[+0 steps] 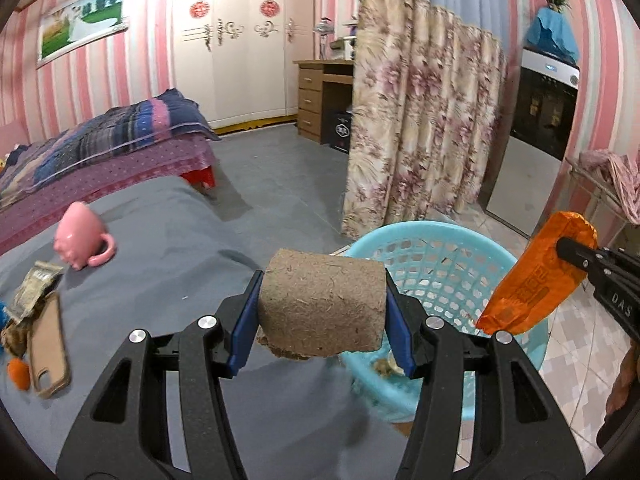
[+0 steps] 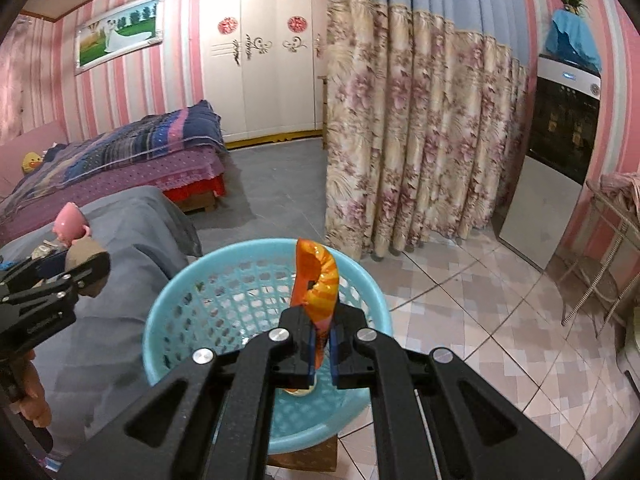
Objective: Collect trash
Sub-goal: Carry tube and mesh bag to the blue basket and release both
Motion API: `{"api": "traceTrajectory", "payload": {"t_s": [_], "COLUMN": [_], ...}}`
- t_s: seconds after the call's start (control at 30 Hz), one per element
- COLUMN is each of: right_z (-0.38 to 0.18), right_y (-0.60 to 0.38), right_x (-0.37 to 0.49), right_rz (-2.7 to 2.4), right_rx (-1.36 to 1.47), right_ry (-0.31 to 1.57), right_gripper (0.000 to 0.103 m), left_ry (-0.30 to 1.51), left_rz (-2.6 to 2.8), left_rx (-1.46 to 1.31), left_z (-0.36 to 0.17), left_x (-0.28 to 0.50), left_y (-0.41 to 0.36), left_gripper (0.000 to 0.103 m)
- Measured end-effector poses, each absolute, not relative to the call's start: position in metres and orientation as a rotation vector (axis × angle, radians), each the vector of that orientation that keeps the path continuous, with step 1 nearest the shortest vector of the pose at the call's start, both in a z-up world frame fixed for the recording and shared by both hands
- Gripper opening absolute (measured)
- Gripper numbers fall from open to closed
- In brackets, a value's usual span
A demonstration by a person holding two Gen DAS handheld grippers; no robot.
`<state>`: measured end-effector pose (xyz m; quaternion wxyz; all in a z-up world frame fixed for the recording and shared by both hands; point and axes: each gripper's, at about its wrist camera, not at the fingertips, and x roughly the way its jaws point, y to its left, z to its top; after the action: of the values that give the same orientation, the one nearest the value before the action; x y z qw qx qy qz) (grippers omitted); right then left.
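"DAS" reads on the right gripper, its jaws clamped on an orange wrapper above the blue basket, scraps inside. Left gripper jaws half-wide, gripping a cardboard roll just left of it.

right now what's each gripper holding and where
The left gripper clamps a cardboard roll across its two ends. The right gripper pinches an orange wrapper near its lower end.

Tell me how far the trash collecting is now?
Done: some scraps already lie in the blue basket. In hand: the left claw grips a brown cardboard roll; the right claw pinches an orange wrapper above the basket. Left: a crumpled packet on the grey cover.
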<state>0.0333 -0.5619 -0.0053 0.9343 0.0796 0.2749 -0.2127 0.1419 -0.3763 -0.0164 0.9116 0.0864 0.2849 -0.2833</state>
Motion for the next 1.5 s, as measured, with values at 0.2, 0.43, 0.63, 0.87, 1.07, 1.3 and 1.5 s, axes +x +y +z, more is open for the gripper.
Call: {"api": "traceTrajectory", "payload": {"t_s": [0.2, 0.43, 0.63, 0.87, 1.07, 1.3, 1.5], "right_z": [-0.014, -0.022, -0.030, -0.035, -0.043, -0.036, -0.019], "right_y": [-0.571, -0.568, -0.565, -0.547, -0.540, -0.509, -0.455], "right_x": [0.040, 0.047, 0.055, 0.077, 0.090, 0.099, 0.111], "right_rz": [-0.446, -0.445, -0.441, -0.467, -0.489, -0.504, -0.436], "right_rx": [0.182, 0.176, 0.205, 0.172, 0.179, 0.158, 0.134], "right_ry": [0.568, 0.587, 0.597, 0.605, 0.612, 0.599, 0.569], "right_gripper": [0.005, 0.005, 0.005, 0.007, 0.069, 0.094, 0.094], "left_ry": [0.635, 0.619, 0.588, 0.555, 0.512, 0.503, 0.520], "left_rz": [-0.686, -0.649, -0.570, -0.507, -0.466, -0.354, -0.222], "left_rx": [0.184, 0.206, 0.183, 0.178, 0.174, 0.182, 0.153], "left_z": [-0.025, -0.023, -0.015, -0.003, 0.013, 0.019, 0.017], "left_x": [0.155, 0.164, 0.168, 0.164, 0.151, 0.146, 0.145], "left_y": [-0.415, -0.417, -0.382, -0.343, -0.297, -0.224, -0.152], "left_gripper": [0.058, 0.085, 0.091, 0.095, 0.098, 0.098, 0.098]}}
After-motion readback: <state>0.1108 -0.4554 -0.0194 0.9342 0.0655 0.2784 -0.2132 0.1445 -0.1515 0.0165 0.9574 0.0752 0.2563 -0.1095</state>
